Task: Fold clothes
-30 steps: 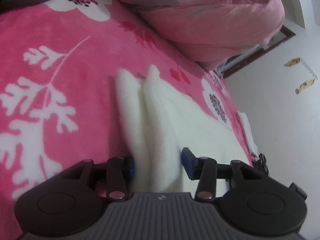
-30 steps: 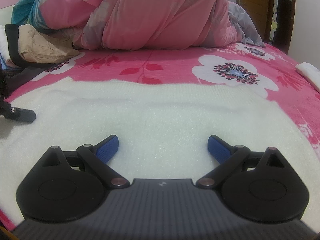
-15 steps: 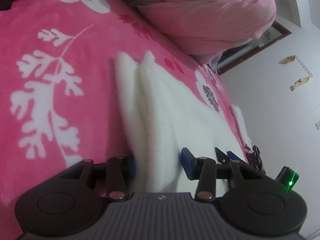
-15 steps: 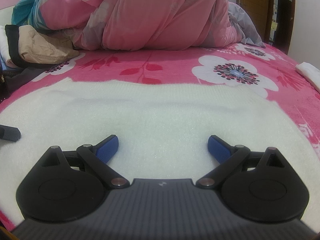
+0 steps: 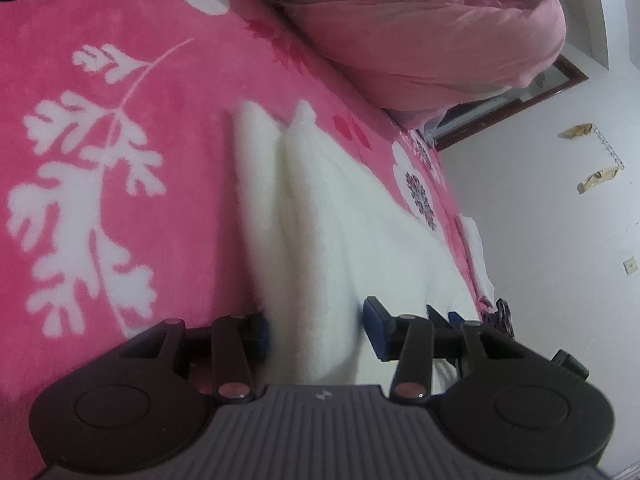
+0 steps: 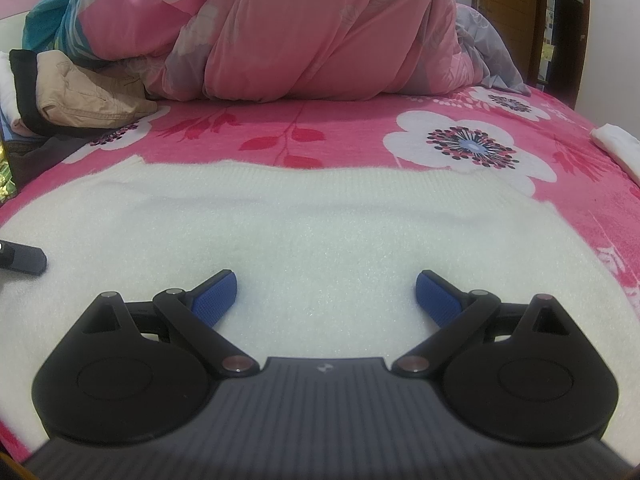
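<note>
A white fuzzy knit garment (image 6: pixel 320 232) lies flat on the pink flowered bed cover (image 6: pixel 360 128). My right gripper (image 6: pixel 325 294) is open just above its near part, nothing between the blue pads (image 6: pixel 214 296). In the left wrist view the garment's side edge (image 5: pixel 312 248) rises as a thick fold between the jaws of my left gripper (image 5: pixel 316 330). The jaws stand a fold's width apart around it; whether they pinch it is unclear. The left blue pad is mostly hidden by the cloth. The left gripper's fingertip (image 6: pixel 22 259) shows at the right wrist view's left edge.
A bunched pink quilt (image 6: pixel 320 28) fills the back of the bed. Folded beige and dark clothes (image 6: pixel 80 96) lie at the back left. A small white cloth (image 6: pixel 616 144) lies at the right bed edge. A white wall (image 5: pixel 560 240) and a wooden door (image 6: pixel 508 12) lie beyond.
The left gripper has shifted along the garment's side edge, still around the fold; its fingertip slid back in at the right view's left edge. The right gripper has not moved.
</note>
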`<act>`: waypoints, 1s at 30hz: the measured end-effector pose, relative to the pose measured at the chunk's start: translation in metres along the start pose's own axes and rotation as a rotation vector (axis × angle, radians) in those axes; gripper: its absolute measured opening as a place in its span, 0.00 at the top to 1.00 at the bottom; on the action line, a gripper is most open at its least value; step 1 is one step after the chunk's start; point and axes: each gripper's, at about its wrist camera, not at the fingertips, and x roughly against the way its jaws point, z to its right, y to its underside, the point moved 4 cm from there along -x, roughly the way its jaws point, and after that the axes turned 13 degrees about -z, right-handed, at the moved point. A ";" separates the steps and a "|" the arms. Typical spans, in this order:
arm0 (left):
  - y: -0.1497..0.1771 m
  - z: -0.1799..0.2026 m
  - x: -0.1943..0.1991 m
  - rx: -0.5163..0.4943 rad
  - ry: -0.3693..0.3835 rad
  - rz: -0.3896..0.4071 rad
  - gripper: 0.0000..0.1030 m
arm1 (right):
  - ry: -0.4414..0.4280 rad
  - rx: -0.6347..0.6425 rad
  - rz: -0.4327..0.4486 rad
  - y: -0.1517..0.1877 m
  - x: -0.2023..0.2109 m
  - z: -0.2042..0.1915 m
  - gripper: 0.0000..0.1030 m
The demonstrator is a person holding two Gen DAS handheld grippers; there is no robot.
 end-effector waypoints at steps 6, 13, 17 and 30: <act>0.002 0.008 -0.003 -0.003 -0.057 0.024 0.70 | 0.003 0.003 0.002 0.001 0.000 0.000 0.06; -0.005 0.049 0.008 -0.004 -0.084 0.029 0.74 | 0.012 0.021 0.002 0.001 -0.001 -0.001 0.05; -0.009 0.074 0.015 -0.005 -0.092 0.030 0.75 | 0.009 0.028 0.006 0.001 0.000 -0.001 0.05; -0.010 0.187 -0.024 -0.127 -0.192 -0.043 0.75 | -0.037 0.101 0.051 0.017 0.011 0.006 0.05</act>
